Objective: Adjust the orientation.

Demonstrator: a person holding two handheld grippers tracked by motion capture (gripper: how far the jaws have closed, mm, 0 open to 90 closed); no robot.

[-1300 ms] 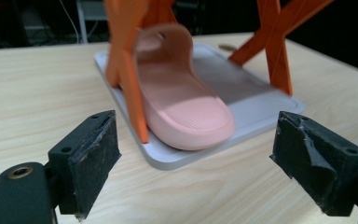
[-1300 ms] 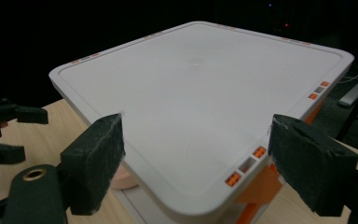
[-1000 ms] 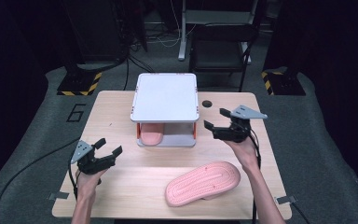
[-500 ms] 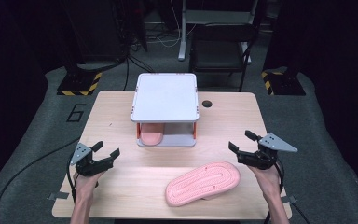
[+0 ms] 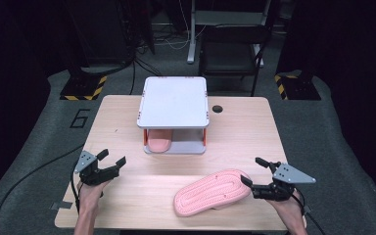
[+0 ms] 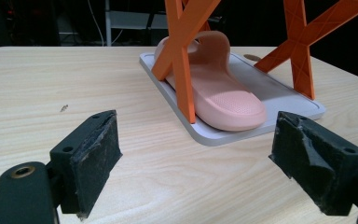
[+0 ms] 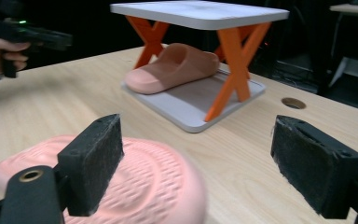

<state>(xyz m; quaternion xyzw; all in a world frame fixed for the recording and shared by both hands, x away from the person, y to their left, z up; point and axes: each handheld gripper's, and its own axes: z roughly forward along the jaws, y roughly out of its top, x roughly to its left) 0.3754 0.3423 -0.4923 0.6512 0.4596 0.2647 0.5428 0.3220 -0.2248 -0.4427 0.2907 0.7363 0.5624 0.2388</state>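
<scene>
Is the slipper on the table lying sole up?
Yes, the loose slipper shows its ridged tread facing up, near the right gripper.

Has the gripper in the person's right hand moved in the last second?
Yes. The right gripper has come from beside the small two-tier rack down toward the table's near edge, and its open jaws now sit at the upside-down pink slipper.

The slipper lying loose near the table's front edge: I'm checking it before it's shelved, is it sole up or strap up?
Sole up: the slipper shows its grooved tread, no strap visible.
</scene>
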